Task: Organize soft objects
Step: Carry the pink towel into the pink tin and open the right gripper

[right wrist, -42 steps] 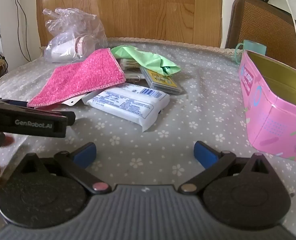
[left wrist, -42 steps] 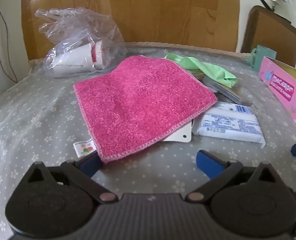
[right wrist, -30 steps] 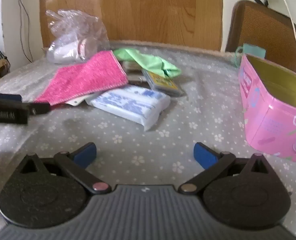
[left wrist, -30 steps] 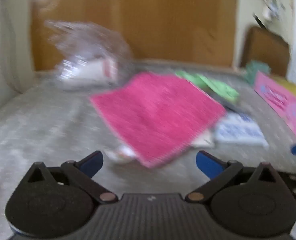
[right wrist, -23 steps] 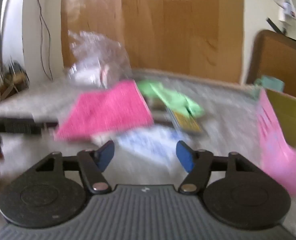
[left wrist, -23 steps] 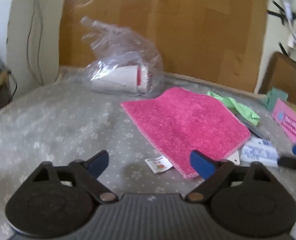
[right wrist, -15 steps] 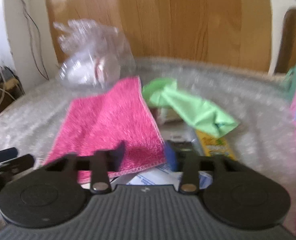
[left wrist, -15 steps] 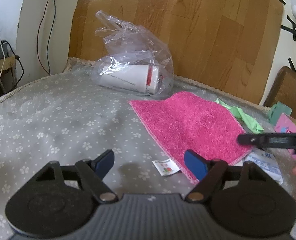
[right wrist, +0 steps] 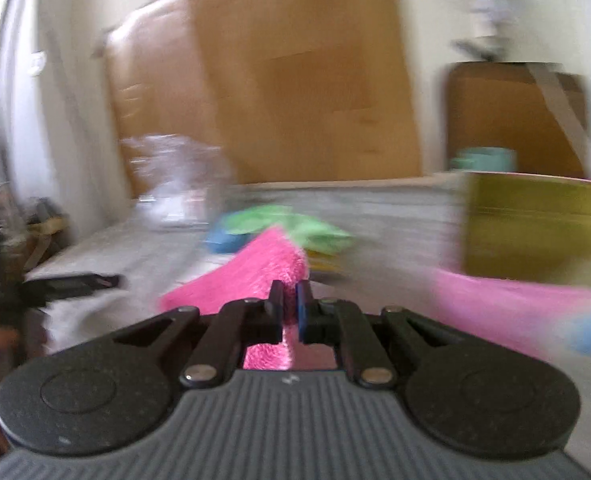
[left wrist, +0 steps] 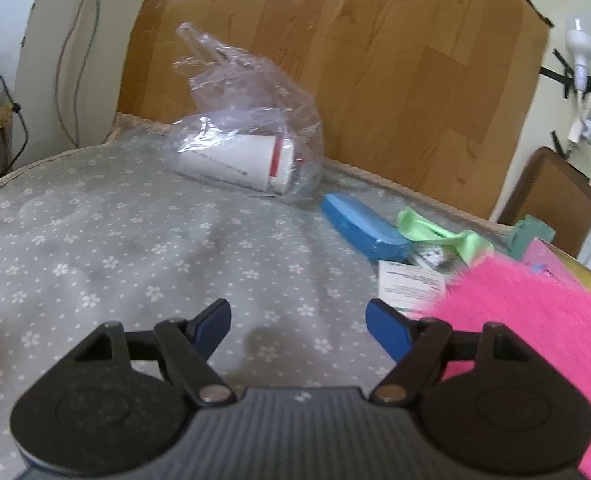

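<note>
Step in hand: the right gripper (right wrist: 289, 304), jaws clamped on a corner of the one fuzzy pink cloth (right wrist: 255, 276), carries it above the flowered grey bedcover (left wrist: 115, 248). Left gripper (left wrist: 297, 326) stands wide, empty. Next, probably: swing it over the one open pink tin box (right wrist: 535, 232) and release. One crumpled green cloth (left wrist: 443, 236) remains.

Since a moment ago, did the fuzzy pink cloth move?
Yes. The pink cloth has left its spot beside the plastic bag, lifted rightward toward the pink tin, pinched in the right claw.
</note>
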Demonstrator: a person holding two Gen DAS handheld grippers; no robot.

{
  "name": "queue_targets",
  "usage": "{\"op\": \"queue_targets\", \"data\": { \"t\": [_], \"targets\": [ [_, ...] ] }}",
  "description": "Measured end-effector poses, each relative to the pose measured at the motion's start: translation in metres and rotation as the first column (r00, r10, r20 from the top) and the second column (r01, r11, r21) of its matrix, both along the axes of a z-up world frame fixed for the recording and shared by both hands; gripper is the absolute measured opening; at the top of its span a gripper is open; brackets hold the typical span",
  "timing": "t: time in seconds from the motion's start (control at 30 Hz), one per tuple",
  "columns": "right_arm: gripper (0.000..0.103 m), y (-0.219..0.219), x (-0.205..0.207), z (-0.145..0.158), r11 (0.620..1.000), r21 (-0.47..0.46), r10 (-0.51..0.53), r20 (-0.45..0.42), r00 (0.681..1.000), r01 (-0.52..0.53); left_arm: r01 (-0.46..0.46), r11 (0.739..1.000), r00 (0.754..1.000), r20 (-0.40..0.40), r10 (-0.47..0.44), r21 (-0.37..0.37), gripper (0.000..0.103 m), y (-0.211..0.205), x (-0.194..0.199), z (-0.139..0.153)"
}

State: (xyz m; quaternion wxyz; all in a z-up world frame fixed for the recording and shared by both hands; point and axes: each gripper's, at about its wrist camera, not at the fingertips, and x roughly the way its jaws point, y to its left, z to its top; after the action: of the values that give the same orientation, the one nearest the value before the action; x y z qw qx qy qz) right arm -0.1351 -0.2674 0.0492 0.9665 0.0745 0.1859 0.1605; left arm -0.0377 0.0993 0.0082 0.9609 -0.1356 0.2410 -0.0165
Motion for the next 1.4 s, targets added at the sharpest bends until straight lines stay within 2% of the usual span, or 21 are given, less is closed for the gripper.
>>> {"op": "queue_targets", "data": {
  "t": [0.07, 0.17, 0.23, 0.3, 0.37, 0.43, 0.5, 0.57, 0.6, 0.63, 0.67, 0.7, 0.73, 0.77, 0.8, 1.0, 1.13, 1.27, 1.33, 1.37, 1.4],
  "targets": [
    [0.009, -0.026, -0.02, -0.004, 0.993, -0.037, -0.112, -0.005, 0.994, 0.112, 0.031, 0.999, 0.999, -0.008, -0.031, 0.016, 0.077, -0.005, 0.002, 0.001],
    [0.023, -0.06, -0.032, -0.012, 0.973, -0.047, -0.227, -0.05, 0.973, 0.225, 0.093, 0.994, 0.996, -0.014, -0.092, 0.065, 0.075, -0.028, -0.001, 0.005],
    [0.073, -0.07, -0.034, -0.019, 0.965, -0.03, -0.264, -0.079, 0.961, 0.262, 0.184, 0.983, 0.983, -0.021, -0.184, 0.023, 0.076, -0.051, -0.006, 0.01],
    [0.095, -0.066, -0.034, -0.026, 0.973, 0.012, -0.229, -0.095, 0.969, 0.231, 0.275, 0.961, 0.96, -0.046, -0.275, 0.014, 0.078, -0.078, -0.006, 0.014],
    [0.095, -0.05, -0.027, -0.031, 0.986, 0.003, -0.165, -0.105, 0.981, 0.166, 0.363, 0.93, 0.93, -0.089, -0.358, 0.054, 0.081, -0.112, -0.004, 0.017],
    [0.095, -0.032, -0.015, -0.041, 0.992, -0.049, -0.121, -0.146, 0.982, 0.116, 0.439, 0.894, 0.895, -0.136, -0.425, 0.087, 0.095, -0.144, -0.002, 0.014],
    [0.096, -0.011, 0.0, -0.055, 0.991, -0.104, -0.102, -0.19, 0.977, 0.083, 0.496, 0.864, 0.859, -0.195, -0.474, 0.084, 0.098, -0.171, 0.004, 0.006],
    [0.091, 0.006, -0.002, -0.066, 0.978, -0.192, -0.108, -0.151, 0.983, 0.078, 0.529, 0.846, 0.831, -0.24, -0.501, 0.063, 0.097, -0.191, 0.008, -0.006],
    [0.071, 0.016, 0.002, -0.067, 0.977, -0.203, -0.097, -0.13, 0.987, 0.07, 0.522, 0.847, 0.841, -0.221, -0.493, 0.097, 0.091, -0.198, 0.002, -0.007],
    [0.04, 0.016, 0.003, -0.068, 0.983, -0.176, -0.071, -0.121, 0.99, 0.049, 0.537, 0.834, 0.836, -0.216, -0.505, 0.13, 0.074, -0.208, -0.003, -0.007],
    [0.021, 0.013, 0.003, -0.068, 0.986, -0.166, -0.046, -0.111, 0.993, 0.028, 0.573, 0.807, 0.814, -0.214, -0.54, 0.144, 0.06, -0.218, -0.008, -0.007],
    [0.009, 0.015, 0.002, -0.07, 0.986, -0.166, -0.025, -0.103, 0.994, 0.007, 0.604, 0.782, 0.793, -0.212, -0.571, 0.152, 0.038, -0.228, -0.014, -0.005],
    [0.009, 0.017, 0.007, -0.07, 0.987, -0.158, -0.009, -0.103, 0.995, -0.007, 0.628, 0.765, 0.774, -0.223, -0.593, 0.142, 0.022, -0.233, -0.015, -0.004],
    [0.008, 0.019, 0.009, -0.071, 0.988, -0.156, -0.01, -0.099, 0.995, -0.006, 0.657, 0.745, 0.746, -0.238, -0.622, 0.113, 0.015, -0.238, -0.016, -0.002],
    [0.008, 0.019, 0.01, -0.07, 0.989, -0.148, -0.003, -0.087, 0.996, -0.01, 0.672, 0.735, 0.731, -0.239, -0.639, 0.093, 0.014, -0.241, -0.018, 0.002],
    [0.007, -0.002, -0.006, -0.038, 0.997, -0.056, -0.038, 0.147, 0.988, 0.046, 0.67, 0.736, 0.742, -0.072, -0.666, 0.095, 0.013, -0.253, -0.023, 0.061],
    [0.007, -0.025, 0.004, -0.006, 0.991, 0.007, -0.13, 0.314, 0.941, 0.134, 0.687, 0.71, 0.713, 0.044, -0.699, 0.151, 0.014, -0.284, -0.002, 0.105],
    [0.008, -0.059, 0.017, 0.015, 0.968, 0.036, -0.242, 0.4, 0.884, 0.248, 0.703, 0.692, 0.687, 0.096, -0.72, 0.161, 0.014, -0.326, 0.036, 0.125],
    [0.009, -0.075, 0.031, 0.016, 0.948, 0.052, -0.307, 0.406, 0.861, 0.314, 0.694, 0.697, 0.69, 0.109, -0.716, 0.181, 0.025, -0.35, 0.054, 0.12],
    [0.012, -0.084, 0.043, 0.014, 0.937, 0.056, -0.338, 0.392, 0.856, 0.344, 0.676, 0.708, 0.707, 0.089, -0.701, 0.205, 0.033, -0.359, 0.061, 0.115],
    [0.016, -0.091, 0.053, 0.01, 0.927, 0.05, -0.364, 0.369, 0.855, 0.372, 0.652, 0.724, 0.735, 0.047, -0.676, 0.224, 0.051, -0.369, 0.073, 0.105]
  ]
}}
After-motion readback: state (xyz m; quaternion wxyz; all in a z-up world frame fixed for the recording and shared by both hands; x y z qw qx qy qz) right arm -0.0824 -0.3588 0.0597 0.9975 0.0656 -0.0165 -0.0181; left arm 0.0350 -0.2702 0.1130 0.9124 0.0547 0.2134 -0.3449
